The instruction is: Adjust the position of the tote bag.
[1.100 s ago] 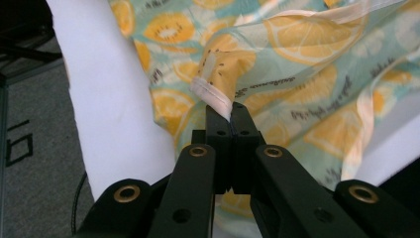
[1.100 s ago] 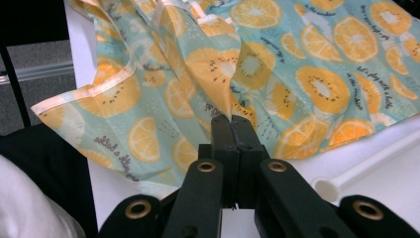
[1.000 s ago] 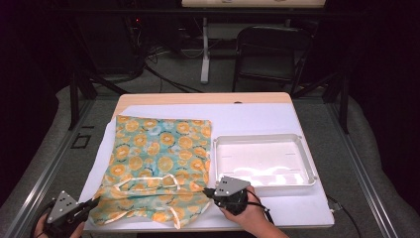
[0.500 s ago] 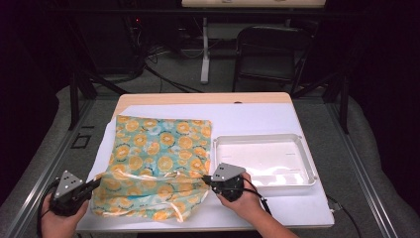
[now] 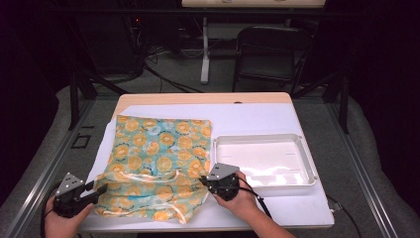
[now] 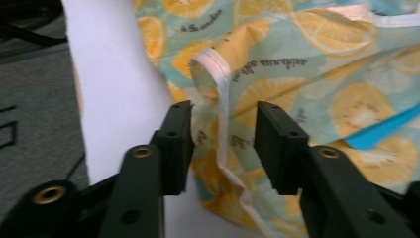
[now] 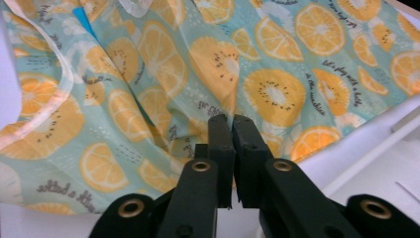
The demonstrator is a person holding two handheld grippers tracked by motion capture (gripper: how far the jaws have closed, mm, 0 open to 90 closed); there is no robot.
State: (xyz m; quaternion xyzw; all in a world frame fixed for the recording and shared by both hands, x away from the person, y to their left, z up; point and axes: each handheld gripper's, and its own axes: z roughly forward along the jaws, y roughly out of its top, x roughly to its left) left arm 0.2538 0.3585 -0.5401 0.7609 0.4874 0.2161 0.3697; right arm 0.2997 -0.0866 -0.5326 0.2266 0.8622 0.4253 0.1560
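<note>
A teal cloth (image 5: pixel 158 153) printed with orange slices lies on the white table cover, its near edge folded back in loose wrinkles. My left gripper (image 5: pixel 96 191) is at the cloth's near left corner. Its jaws have just been opening and stand wide apart (image 6: pixel 223 119), with the cloth's white hem (image 6: pixel 220 94) loose between them, touching neither pad. My right gripper (image 5: pixel 202 179) is at the near right edge. Its jaws (image 7: pixel 230 119) have just been opening a little and stand a sliver apart, and the cloth (image 7: pixel 277 94) still puckers into their tips.
A shallow white tray (image 5: pixel 262 138) sits right of the cloth, close to my right hand, its rim (image 7: pixel 386 163) beside the right jaws. The white cover (image 5: pixel 247 116) spans most of the wooden table. A dark chair (image 5: pixel 272 49) and cables stand beyond the far edge.
Both hands carried the cloth's near edge a little farther up the table. The left jaws have opened and let go of the hem.
</note>
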